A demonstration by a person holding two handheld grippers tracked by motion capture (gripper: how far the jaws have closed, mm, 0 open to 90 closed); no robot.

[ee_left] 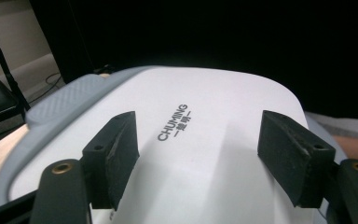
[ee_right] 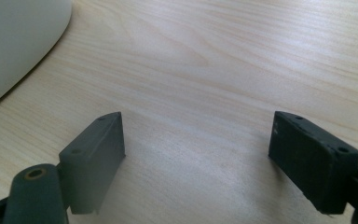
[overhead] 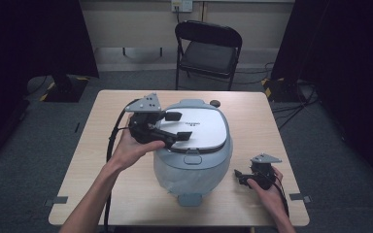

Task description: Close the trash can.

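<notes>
Two tools, both spread: the left tool (overhead: 177,125) over the rice cooker (overhead: 194,160) lid, the right tool (overhead: 242,176) low on the pale wooden tabletop (overhead: 92,145); a folding chair (overhead: 208,51) behind.

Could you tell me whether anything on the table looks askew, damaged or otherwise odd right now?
Nothing stands out. The rice cooker sits upright near the middle of the table with its lid shut and flush. The left gripper hovers open over the lid; the right gripper rests open above bare wood.

the white lid (ee_left: 205,140) of the rice cooker (overhead: 194,165) reads "chuming" above small unreadable characters.
</notes>
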